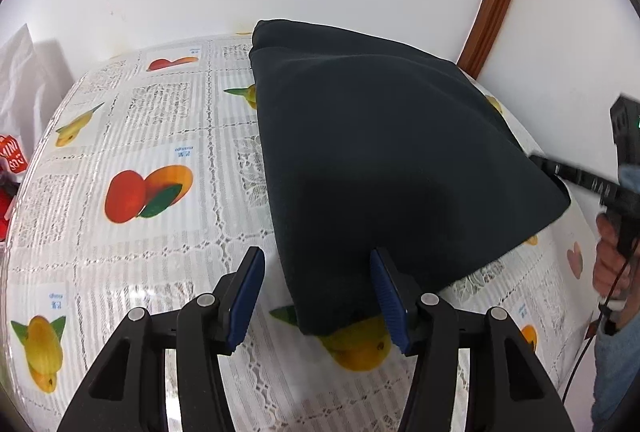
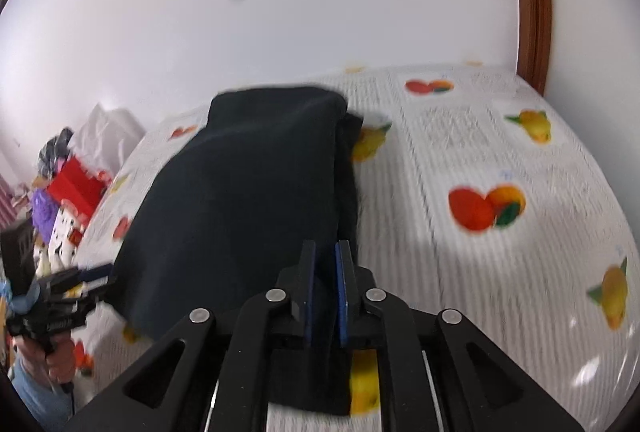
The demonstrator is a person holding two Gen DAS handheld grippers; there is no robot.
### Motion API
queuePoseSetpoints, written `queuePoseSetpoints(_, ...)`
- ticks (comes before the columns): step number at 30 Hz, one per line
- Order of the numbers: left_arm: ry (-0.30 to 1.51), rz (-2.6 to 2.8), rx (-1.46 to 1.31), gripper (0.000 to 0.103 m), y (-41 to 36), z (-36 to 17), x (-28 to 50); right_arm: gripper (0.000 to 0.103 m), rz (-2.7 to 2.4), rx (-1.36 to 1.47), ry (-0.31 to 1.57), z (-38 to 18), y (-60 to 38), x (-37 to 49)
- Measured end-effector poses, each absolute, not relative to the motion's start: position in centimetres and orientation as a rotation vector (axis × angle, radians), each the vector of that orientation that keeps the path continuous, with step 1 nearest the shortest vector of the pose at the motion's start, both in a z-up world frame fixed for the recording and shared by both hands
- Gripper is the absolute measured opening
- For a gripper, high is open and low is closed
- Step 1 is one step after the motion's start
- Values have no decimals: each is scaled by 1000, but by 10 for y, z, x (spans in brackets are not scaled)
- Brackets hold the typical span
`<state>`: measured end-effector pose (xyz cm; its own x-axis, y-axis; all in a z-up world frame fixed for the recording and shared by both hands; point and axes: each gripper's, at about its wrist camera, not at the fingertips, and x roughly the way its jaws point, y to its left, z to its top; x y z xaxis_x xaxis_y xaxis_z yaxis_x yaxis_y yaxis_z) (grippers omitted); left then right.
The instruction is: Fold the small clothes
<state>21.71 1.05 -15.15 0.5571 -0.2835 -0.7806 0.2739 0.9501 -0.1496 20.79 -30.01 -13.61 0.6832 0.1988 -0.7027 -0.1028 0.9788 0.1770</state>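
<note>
Because the dark garment (image 1: 384, 159) already lies doubled on the tabletop (image 1: 168, 216), with a fold rolled along its far end, I judge the fold to be nearly done and this the moment of letting go. It sits on the fruit-print cloth (image 2: 480, 167) that covers the tabletop, running from the far wall toward me.

My left claw (image 1: 318, 298) stands about half open at the garment's near corner. One pad (image 1: 246, 302) hangs over bare cloth and the other (image 1: 388, 306) lies against the fabric's edge, so nothing is pinched; I take it that this corner is laid where I want it.

My right claw (image 2: 325, 292) is nearly closed, only a narrow gap showing between its blue pads. The garment's near right-hand edge runs between them, and from the right wrist view I read that as a thin pinch on the fabric, though the picture is blurred. Holding this edge keeps the top layer taut and square while the other corner settles, which is why the two claws sit at opposite near corners.

Clutter with a red box (image 2: 78, 183) is piled beyond the left end of the tabletop, well apart from the work.

What remains, I think, is to free the right edge without dragging the top layer askew.
</note>
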Motion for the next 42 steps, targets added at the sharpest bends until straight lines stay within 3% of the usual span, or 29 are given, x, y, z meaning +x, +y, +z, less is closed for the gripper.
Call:
queuePoseSetpoints(13,927,-300,-32,53,19,-151,194,13,78,97,778,-142,-296,156)
queuePoseSetpoints(18,927,-288,-28,53,19,-152,185,22,73,90,772,-138,-289,146)
queuePoseSetpoints(28,931,-243,-19,53,21,-159,173,23,31,48,814,-141,-279,122)
queuePoseSetpoints(32,930,-242,-8,52,20,-165,172,28,95,43,826,-155,-275,115)
queuePoseSetpoints(39,901,-271,28,27,2,-164,177,33,115,160,799,-171,-280,156)
queuePoseSetpoints(41,890,-259,37,18,-1,-163,178,11,109,168,794,-175,-281,164)
queuePoseSetpoints(42,888,-262,33,13,-2,-163,179,11,112,167,782,-175,-283,167)
